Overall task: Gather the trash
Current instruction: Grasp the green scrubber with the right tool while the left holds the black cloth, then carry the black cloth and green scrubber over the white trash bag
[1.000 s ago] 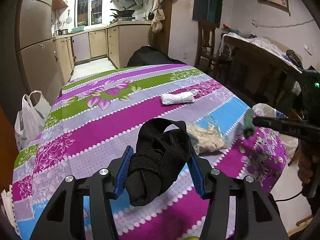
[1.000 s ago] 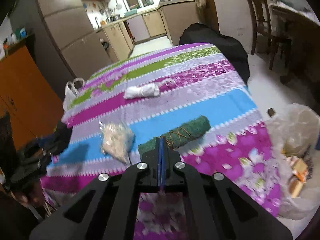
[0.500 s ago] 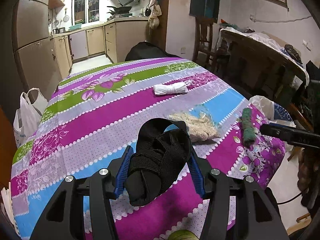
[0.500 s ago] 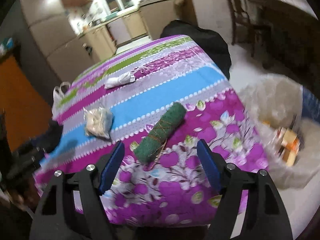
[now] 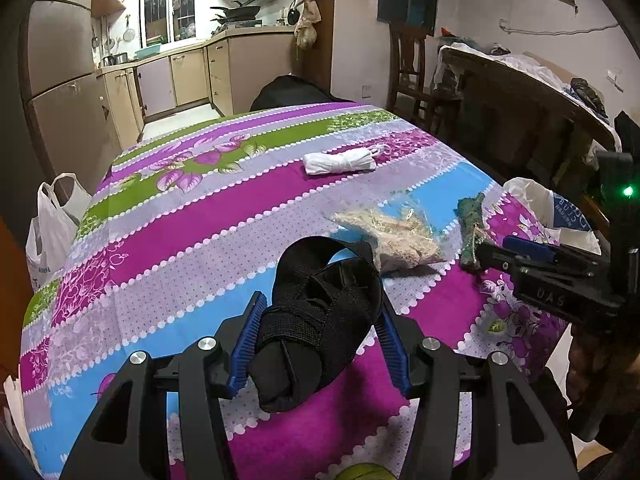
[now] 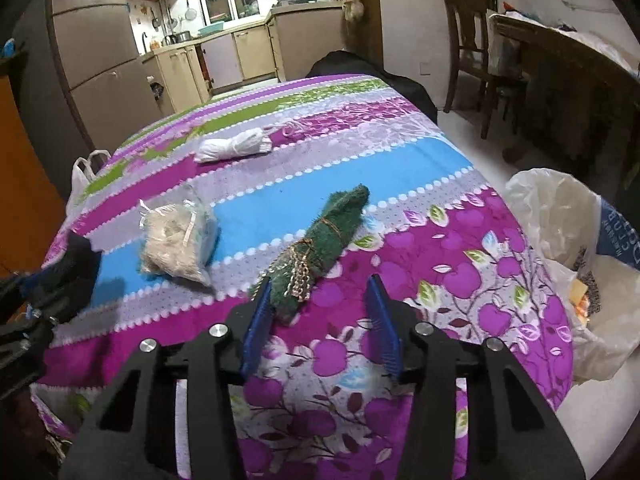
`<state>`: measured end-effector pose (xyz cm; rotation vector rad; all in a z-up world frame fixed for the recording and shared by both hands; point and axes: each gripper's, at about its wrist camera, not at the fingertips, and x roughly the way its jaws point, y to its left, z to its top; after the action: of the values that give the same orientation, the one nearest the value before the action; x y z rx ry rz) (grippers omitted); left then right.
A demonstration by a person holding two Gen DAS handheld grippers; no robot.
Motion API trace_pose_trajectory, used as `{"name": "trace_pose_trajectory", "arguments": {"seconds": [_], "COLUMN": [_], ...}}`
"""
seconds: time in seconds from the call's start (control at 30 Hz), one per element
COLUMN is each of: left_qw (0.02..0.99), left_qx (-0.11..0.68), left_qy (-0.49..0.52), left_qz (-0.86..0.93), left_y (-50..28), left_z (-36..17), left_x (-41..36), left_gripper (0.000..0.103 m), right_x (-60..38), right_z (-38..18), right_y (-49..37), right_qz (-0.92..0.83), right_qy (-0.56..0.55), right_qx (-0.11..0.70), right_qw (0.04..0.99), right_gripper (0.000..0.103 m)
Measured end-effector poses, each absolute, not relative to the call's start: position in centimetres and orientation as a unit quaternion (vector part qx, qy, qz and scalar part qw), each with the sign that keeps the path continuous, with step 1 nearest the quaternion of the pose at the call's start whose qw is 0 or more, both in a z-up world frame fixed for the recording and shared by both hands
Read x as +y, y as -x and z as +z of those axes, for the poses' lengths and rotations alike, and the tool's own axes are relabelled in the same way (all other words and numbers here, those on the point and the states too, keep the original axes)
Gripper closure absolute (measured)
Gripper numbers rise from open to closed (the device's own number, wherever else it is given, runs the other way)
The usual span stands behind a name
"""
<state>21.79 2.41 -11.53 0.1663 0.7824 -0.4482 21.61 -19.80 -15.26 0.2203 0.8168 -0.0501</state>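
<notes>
The right gripper (image 6: pixel 320 312), jaws just narrowing yet unclamped, flanks the soft, light green roll (image 6: pixel 320 248); best pinched mid-bundle

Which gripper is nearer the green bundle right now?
Right. The right gripper sits at the green bundle's near end, jaws closing, not yet clamped. The left gripper, farther off, holds a black strap.

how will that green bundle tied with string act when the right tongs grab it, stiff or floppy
The green bundle looks fuzzy and rolled, so it will probably squash somewhat under the blue pads and grip without slipping. The string around its middle should hold it as one piece, though the loose ends may droop. Being roughly cylindrical, it might roll if nudged sideways. The right tongs have just been closing, with only its near end between them.
</notes>
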Motion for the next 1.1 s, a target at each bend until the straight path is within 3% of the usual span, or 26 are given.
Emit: {"name": "trace_pose_trajectory", "arguments": {"seconds": [0.2, 0.43, 0.57, 0.67, 1.1], "left_qw": [0.896, 0.894, 0.894, 0.894, 0.894], "left_qx": [0.377, 0.382, 0.382, 0.382, 0.379], "left_qy": [-0.089, -0.088, -0.088, -0.088, -0.095], "left_qz": [-0.218, -0.218, -0.217, -0.217, -0.221], "left_y": [-21.6, -21.7, -21.7, -21.7, -22.4], "left_z": [-11.9, -12.3, -12.3, -12.2, -9.3], "left_x": [2.1, 1.9, 1.8, 1.9, 0.7], "left_gripper": [0.048, 0.048, 0.047, 0.047, 0.047], "right_x": [-20.3, -19.6, -18.0, -18.2, -19.4], "right_z": [-14.7, -15.6, -16.0, -15.8, -11.0], "right_y": [-21.4, -21.8, -21.9, -21.6, -17.3], "right_qz": [0.005, -0.013, -0.016, -0.009, 0.087], "right_qy": [-0.17, -0.159, -0.096, -0.096, -0.047], "right_qx": [0.39, 0.396, 0.384, 0.379, 0.371], "right_qw": [0.905, 0.904, 0.918, 0.92, 0.923], "right_gripper": [0.06, 0.061, 0.08, 0.087, 0.089]}}
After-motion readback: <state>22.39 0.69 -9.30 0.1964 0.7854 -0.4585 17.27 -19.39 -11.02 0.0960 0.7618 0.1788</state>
